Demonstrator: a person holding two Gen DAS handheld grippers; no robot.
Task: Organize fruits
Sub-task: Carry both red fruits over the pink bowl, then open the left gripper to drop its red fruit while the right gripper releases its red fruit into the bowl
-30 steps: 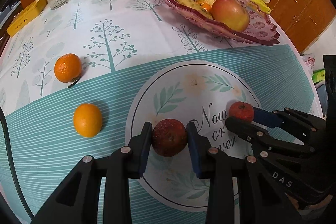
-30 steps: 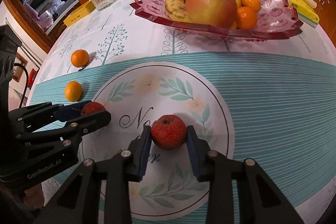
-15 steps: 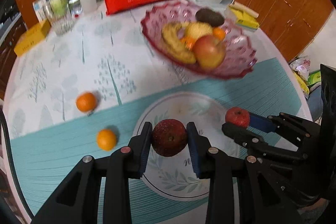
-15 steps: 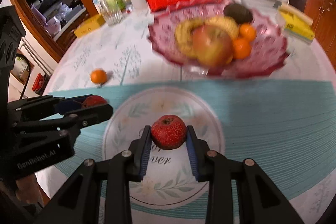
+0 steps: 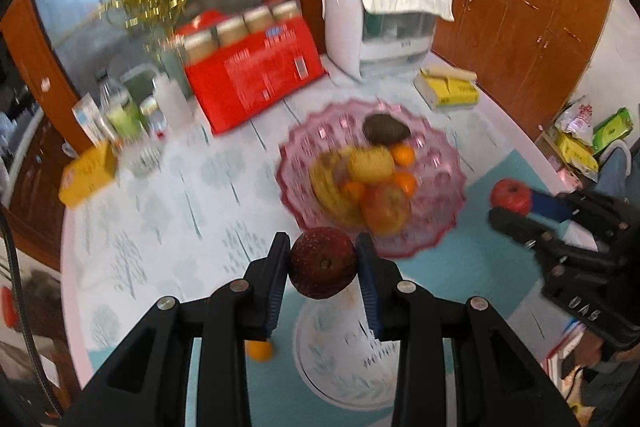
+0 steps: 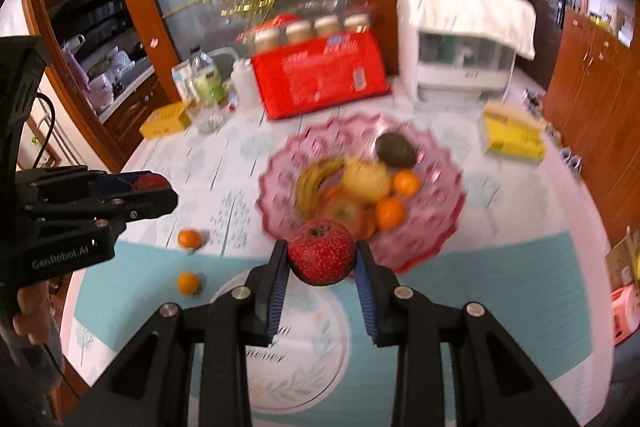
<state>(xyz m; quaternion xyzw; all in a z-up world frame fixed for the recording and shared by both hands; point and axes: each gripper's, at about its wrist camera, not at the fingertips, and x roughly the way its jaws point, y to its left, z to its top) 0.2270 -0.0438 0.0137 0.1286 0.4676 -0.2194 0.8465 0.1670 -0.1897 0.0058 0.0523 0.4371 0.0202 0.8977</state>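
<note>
Two small red fruits, each carried clear of the table and each seen against the near rim of the pink glass fruit bowl [image 6: 442, 227]. The dark red fruit [image 5: 323, 262] is pinched between the blue pads of the left gripper [image 5: 323, 269]; the bright red speckled fruit [image 6: 321, 253] is clamped the same way in the right gripper [image 6: 321, 261], with both sets of jaws drawn in tight on the fruit and no gap visible at either side. A second ago both fruits sat low over the round leaf-printed motif [image 6: 304, 343] of the tablecloth, on the near side of the bowl; since then both grippers have risen, so that the bowl, formerly far ahead, now lies just beyond and below the fruit, and the motif has dropped beneath the fingers. The grip on each fruit is unchanged across that rise. In the bowl lie a banana, a yellow fruit, a large apple [image 5: 385, 207], small oranges and a dark avocado [image 6: 396, 148]. Left of the bowl, two loose oranges [image 6: 189, 239] remain on the cloth, well apart from it. The lift appears to be the carry phase: both fruits are probably bound for the bowl, where open space shows mainly along its near and right-hand rim. The two oranges would then remain to be collected.
</note>
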